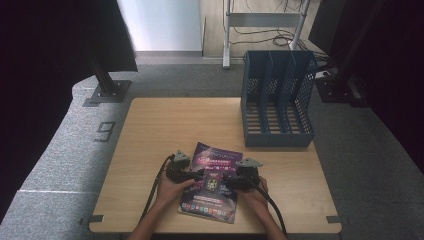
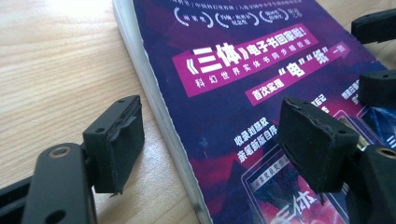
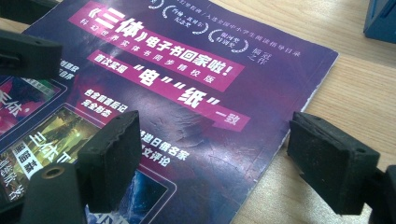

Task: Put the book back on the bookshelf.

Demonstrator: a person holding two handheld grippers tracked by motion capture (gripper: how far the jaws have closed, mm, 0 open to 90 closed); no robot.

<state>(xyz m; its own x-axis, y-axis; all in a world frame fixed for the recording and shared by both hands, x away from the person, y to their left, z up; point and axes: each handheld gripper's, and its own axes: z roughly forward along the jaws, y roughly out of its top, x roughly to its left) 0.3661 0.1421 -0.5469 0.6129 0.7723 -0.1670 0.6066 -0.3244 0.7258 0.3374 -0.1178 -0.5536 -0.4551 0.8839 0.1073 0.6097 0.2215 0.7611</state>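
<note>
A purple book with white Chinese print lies flat near the table's front edge. My left gripper stands open over its left side: in the left gripper view one jaw hangs over the bare wood and the other over the cover, straddling the book's edge. My right gripper is open over the right side; in the right gripper view one jaw is above the cover and the other beyond the book's edge above the table. Nothing is held. The two grippers face each other closely.
A blue mesh file rack with several upright slots stands at the table's back right; its corner shows in the right gripper view. Black stands and cables lie on the floor beyond.
</note>
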